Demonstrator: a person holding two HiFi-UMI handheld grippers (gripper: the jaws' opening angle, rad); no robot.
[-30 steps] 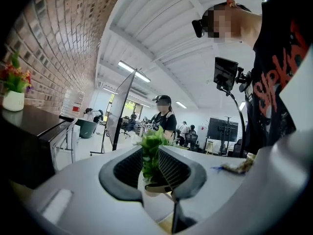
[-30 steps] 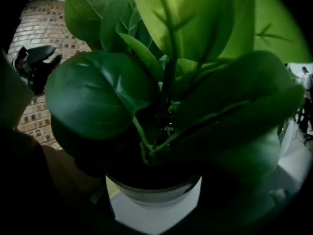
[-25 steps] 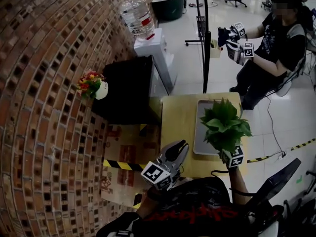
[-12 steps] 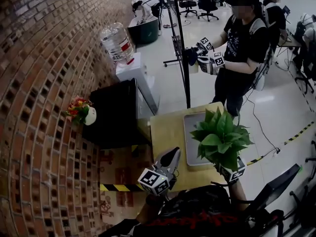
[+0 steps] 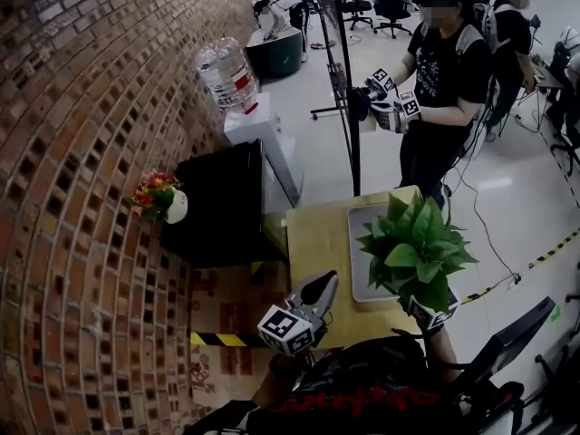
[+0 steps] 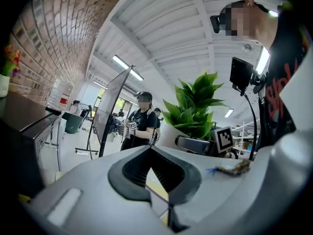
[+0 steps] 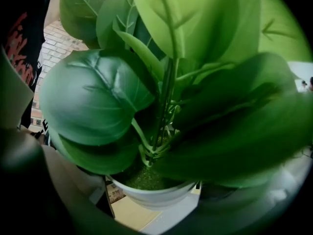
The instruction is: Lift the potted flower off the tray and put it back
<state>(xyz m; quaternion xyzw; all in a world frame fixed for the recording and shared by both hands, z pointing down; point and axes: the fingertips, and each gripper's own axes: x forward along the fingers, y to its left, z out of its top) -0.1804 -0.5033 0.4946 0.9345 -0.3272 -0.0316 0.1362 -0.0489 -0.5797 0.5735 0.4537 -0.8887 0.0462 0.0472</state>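
Grips the potted flower in the right gripper, jaws pressed on either side of the white pot just below its rim. Holds it in the air at centre right of the head view, over the right side of the grey tray and apparently clear of it. Judging by that: lift done, putting back now in hand.

Lower straight and slowly, with the pot upright, since the broad foliage above the grip could tip it. Aim for the bare middle of the tray, away from its raised edge. Loosen the jaws only once the base sits flat. Hard to see that base from the head view for the leaves, so better to watch it in the right gripper view.

Rests the left gripper at bottom centre, jaws brought together on nothing, near the front of the table; best left there, away from the tray.

Small pale wooden table, bearing only the tray. Along the left, a brick wall; at centre left, a black cabinet with a small flower pot on it; above that, a water dispenser. At upper right, another person holding a pair of grippers, beside a dark pole. Yellow-and-black tape on the floor at lower left.
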